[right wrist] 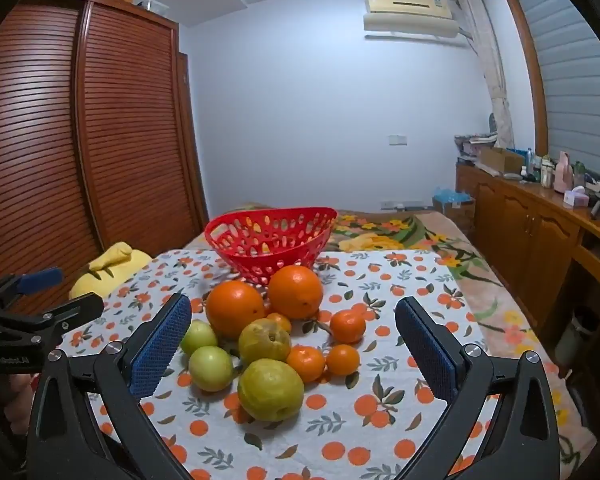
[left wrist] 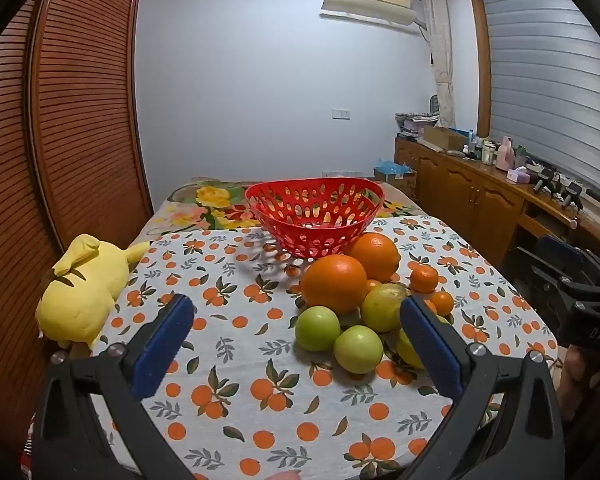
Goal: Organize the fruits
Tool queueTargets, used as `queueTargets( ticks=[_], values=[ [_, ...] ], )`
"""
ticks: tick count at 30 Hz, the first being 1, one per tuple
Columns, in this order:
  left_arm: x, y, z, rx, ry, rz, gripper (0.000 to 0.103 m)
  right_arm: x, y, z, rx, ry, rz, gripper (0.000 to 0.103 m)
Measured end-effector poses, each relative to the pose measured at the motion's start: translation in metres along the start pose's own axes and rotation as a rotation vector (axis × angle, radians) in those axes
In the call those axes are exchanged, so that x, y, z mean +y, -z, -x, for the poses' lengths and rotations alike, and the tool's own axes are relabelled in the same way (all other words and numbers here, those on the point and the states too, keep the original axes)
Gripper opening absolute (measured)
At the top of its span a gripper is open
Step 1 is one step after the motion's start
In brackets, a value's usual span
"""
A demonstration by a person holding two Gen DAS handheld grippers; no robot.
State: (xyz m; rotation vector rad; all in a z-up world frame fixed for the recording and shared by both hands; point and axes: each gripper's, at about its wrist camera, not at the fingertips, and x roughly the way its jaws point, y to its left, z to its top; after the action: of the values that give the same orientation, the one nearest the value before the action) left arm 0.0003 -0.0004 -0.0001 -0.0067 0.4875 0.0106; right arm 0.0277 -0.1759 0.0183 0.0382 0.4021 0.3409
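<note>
An empty red perforated basket (left wrist: pixel 314 208) (right wrist: pixel 270 236) stands at the far side of the orange-print tablecloth (left wrist: pixel 236 380) (right wrist: pixel 380 396). In front of it lies a pile of fruit: two big oranges (left wrist: pixel 334 289) (right wrist: pixel 235 308), several small tangerines (left wrist: pixel 424 279) (right wrist: pixel 347 326), green apples (left wrist: pixel 317 328) (right wrist: pixel 211 368) and yellow-green pears (left wrist: pixel 384 307) (right wrist: pixel 271 389). My left gripper (left wrist: pixel 296 344) is open and empty, just short of the pile. My right gripper (right wrist: pixel 292 344) is open and empty, its fingers either side of the pile, nearer the camera.
A yellow plush toy (left wrist: pixel 82 288) (right wrist: pixel 108 268) lies at the table's left edge. A slatted wooden wardrobe (left wrist: pixel 76 120) stands to the left, a wooden cabinet (left wrist: pixel 472 196) with clutter to the right. A flowered bedspread (right wrist: pixel 400 236) lies beyond the table.
</note>
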Motion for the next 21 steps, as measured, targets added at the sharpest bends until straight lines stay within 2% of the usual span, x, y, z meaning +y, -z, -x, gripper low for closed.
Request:
queueTargets(
  ticks=[21],
  values=[
    [0.001,-0.009,0.012,-0.025,-0.003,0.004,0.103,0.002,0.000,0.003,-0.007,-0.001,-0.002,0.103]
  ],
)
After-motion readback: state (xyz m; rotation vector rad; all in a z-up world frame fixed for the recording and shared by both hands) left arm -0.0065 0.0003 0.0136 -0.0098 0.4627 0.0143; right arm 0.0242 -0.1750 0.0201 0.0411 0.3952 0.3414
